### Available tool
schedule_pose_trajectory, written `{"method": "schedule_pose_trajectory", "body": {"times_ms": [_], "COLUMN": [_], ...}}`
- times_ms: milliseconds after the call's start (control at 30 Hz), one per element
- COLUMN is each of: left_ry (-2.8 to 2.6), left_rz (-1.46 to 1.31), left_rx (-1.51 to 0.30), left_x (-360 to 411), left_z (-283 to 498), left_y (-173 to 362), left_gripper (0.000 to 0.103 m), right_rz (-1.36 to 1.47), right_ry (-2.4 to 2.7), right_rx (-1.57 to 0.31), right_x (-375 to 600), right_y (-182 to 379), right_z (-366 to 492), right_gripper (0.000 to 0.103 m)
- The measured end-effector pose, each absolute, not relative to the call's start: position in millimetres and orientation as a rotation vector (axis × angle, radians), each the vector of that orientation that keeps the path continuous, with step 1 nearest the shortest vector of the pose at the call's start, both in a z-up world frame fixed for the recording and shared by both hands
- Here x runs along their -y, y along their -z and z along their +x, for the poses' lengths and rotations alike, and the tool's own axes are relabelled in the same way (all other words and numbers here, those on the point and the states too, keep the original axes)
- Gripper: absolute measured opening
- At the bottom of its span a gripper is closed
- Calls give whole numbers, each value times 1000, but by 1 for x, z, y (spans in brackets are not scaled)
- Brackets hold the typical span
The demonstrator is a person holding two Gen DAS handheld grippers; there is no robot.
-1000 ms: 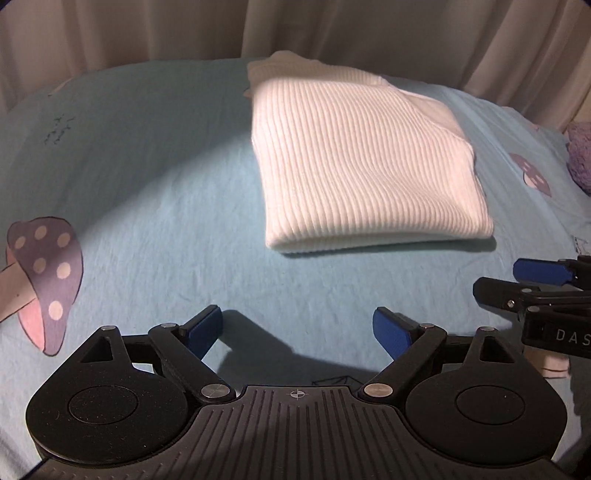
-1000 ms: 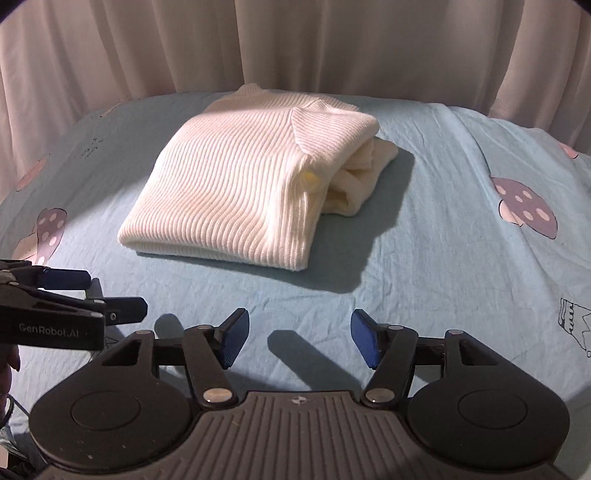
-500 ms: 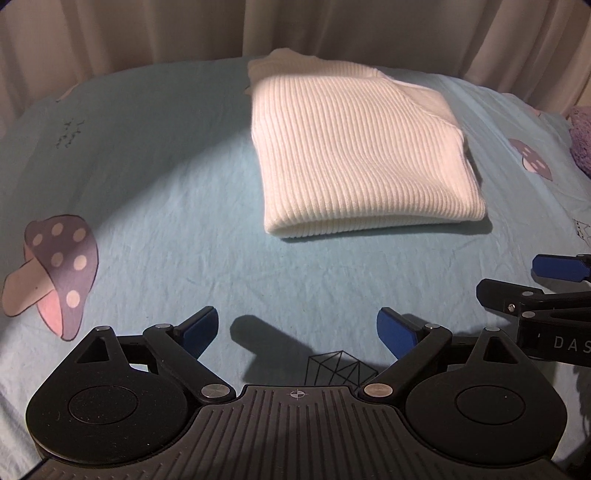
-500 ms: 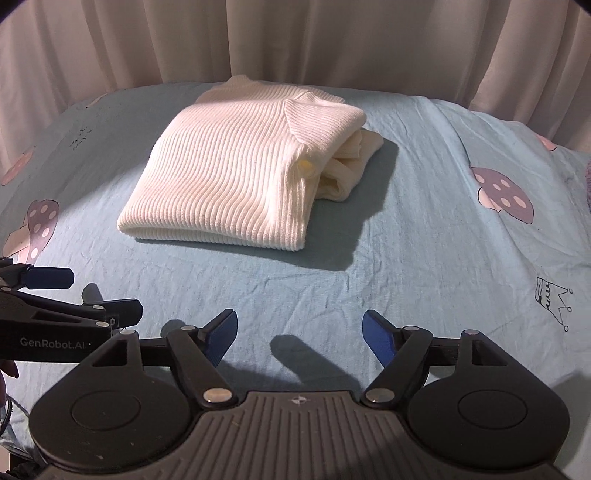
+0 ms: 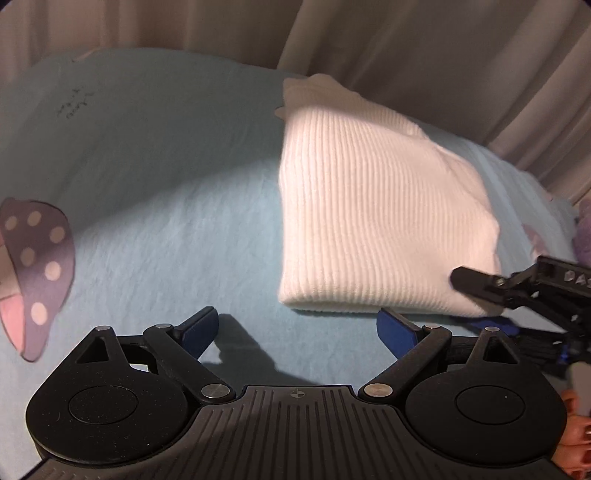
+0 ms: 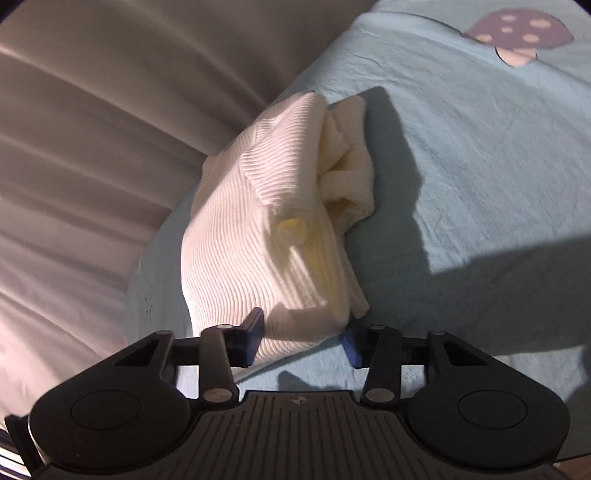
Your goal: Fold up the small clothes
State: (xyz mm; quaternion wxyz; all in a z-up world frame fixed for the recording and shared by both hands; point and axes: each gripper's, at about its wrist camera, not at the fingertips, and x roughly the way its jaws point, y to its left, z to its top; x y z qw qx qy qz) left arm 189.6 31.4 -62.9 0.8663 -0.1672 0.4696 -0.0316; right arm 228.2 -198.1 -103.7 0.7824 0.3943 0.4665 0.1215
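Pale blue cotton covers the bed (image 5: pixel 155 206), a sheet printed with purple, spotted mushrooms (image 5: pixel 37 258) and creased in fine wrinkles. One mushroom lies near the bed's left edge in the left wrist view; another (image 6: pixel 517 33) sits toward the far right corner in the right wrist view. A small dark scribble of print (image 5: pixel 74 107) marks the sheet toward the far left. Beige curtains (image 5: pixel 406 55) hang in long folds behind the far edge of the bed, and a strong light falls on the middle of the sheet, leaving hard shadows beside the clothing.

A folded cream ribbed sweater (image 5: pixel 369 221) lies on the sheet toward the far edge of the bed, its folded layers open along the right side (image 6: pixel 343 177). The left tool (image 5: pixel 297 332) hovers over bare sheet at the near fold of the sweater, its blue pads (image 5: pixel 201 328) standing wide with nothing between them. The right tool (image 6: pixel 303 339) is at the sweater's near right corner and has just been closing; its jaws stand narrow, the corner of the knit between the blue pads (image 6: pixel 253 334), which seem to press on it, though the blur leaves that slightly uncertain. In the left wrist view the right tool (image 5: pixel 476 291) reaches in from the right edge onto the same corner, with fingertips of a hand (image 5: pixel 576 439) low at that side.
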Motion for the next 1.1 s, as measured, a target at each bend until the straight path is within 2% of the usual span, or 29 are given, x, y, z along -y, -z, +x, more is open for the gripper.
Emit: {"method": "schedule_pose_trajectory", "body": {"times_ms": [33, 67, 233, 333, 400, 600, 633, 700, 767, 833, 933, 1100], "left_ry": [108, 154, 182, 207, 257, 250, 208, 93, 46, 34, 20, 18], "left_rz": [-448, -553, -826, -960, -1011, -1070, -1058, -971, -902, -856, -725, -679], "left_rx": [-972, -961, -944, -938, -961, -884, -875, -879, -890, -904, -906, -930], "left_x": [-38, -45, -63, -66, -62, -59, -59, -60, -61, -57, -46, -48], "left_z": [189, 189, 196, 200, 201, 208, 210, 210, 210, 209, 210, 210], "left_y": [64, 66, 82, 88, 89, 87, 88, 84, 83, 84, 74, 74], "left_gripper": [96, 96, 87, 84, 76, 75, 73, 44, 33, 32, 32, 33], "right_rz": [895, 956, 1184, 1272, 1272, 1239, 1218, 1125, 902, 749, 518, 324], "right_ry": [-262, -284, -394, -442, -439, -445, -436, -396, -299, -226, -211, -197], "right_rx": [-1010, -996, -919, -883, -878, -873, -869, -867, -895, -954, -914, -891], "right_x": [201, 204, 220, 222, 225, 221, 220, 219, 212, 202, 180, 164], "right_y": [106, 107, 115, 114, 111, 108, 106, 100, 93, 98, 80, 74], "right_z": [229, 228, 218, 214, 213, 212, 211, 209, 210, 211, 205, 199], "right_gripper": [18, 15, 9, 9, 9, 9, 9, 8, 8, 7, 7, 5]}}
